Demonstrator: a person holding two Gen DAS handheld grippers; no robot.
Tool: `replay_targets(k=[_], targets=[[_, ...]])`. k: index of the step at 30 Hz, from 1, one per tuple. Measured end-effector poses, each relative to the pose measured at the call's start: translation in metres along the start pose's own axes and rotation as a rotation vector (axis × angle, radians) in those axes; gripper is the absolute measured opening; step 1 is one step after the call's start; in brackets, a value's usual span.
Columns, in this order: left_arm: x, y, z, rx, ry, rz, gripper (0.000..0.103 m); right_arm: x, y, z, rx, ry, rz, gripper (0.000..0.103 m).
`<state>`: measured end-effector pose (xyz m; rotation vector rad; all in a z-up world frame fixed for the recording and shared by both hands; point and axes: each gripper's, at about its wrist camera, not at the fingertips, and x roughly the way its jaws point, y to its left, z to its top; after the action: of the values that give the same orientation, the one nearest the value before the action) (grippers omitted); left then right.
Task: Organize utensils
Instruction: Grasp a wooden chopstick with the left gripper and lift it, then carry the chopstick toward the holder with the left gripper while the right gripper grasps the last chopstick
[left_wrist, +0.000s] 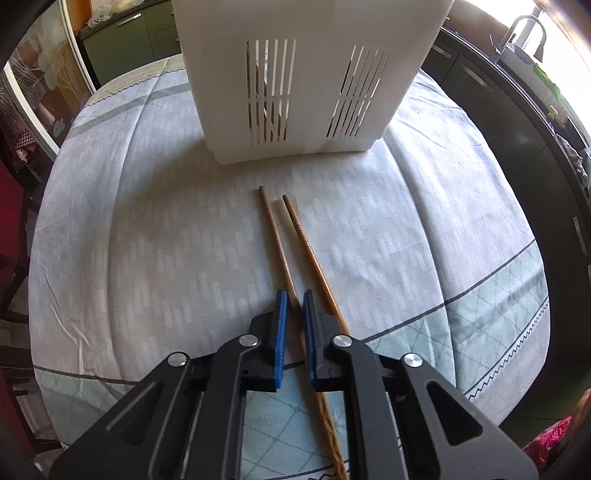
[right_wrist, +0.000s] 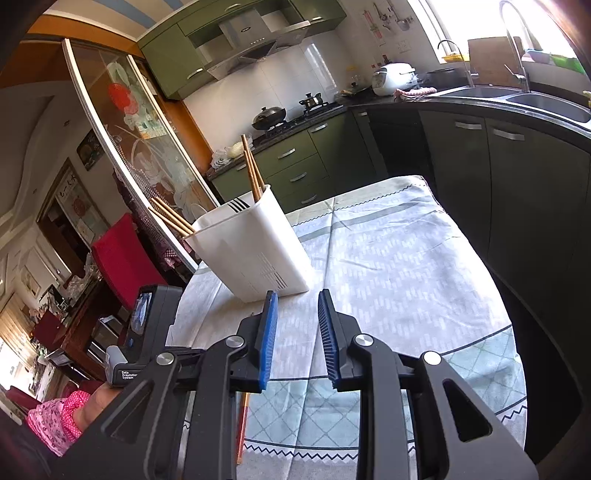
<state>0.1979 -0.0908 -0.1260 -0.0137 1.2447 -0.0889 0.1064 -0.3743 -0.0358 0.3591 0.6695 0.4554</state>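
On the tablecloth (left_wrist: 147, 221) before the white holder (left_wrist: 303, 74), I am clenching my left tongs (left_wrist: 293, 306) on one chopstick (left_wrist: 275, 236), my right tongs (right_wrist: 295, 306) hanging released, readying a lift into the holder.

A black device (right_wrist: 127, 354) at the left edge seemingly reads "Data Acquisition System".

The bench (left_wrist: 155, 229) wears a pale blue-grey patterned cloth (left_wrist: 461, 229). A white slotted utensil holder (left_wrist: 306, 92) stands on it; near its foot, two wooden chopsticks (left_wrist: 295, 236) lie side by side.
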Motion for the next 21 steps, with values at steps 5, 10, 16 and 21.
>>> replay_targets(k=[5, 10, 16, 21], targets=[[-0.01, 0.0, -0.003, 0.018, -0.064, 0.014, 0.006, 0.014, 0.013, 0.001, -0.026, 0.042, -0.006, 0.024], [-0.039, 0.005, -0.011, 0.029, -0.163, 0.027, 0.006, 0.035, 0.024, -0.002, -0.058, 0.104, -0.014, 0.03], [-0.087, 0.022, -0.029, 0.019, -0.303, 0.029, 0.006, 0.079, 0.043, -0.013, -0.101, 0.246, 0.007, 0.033], [-0.125, 0.036, -0.049, -0.006, -0.421, 0.039, 0.006, 0.12, 0.06, -0.024, -0.159, 0.362, 0.003, 0.038]])
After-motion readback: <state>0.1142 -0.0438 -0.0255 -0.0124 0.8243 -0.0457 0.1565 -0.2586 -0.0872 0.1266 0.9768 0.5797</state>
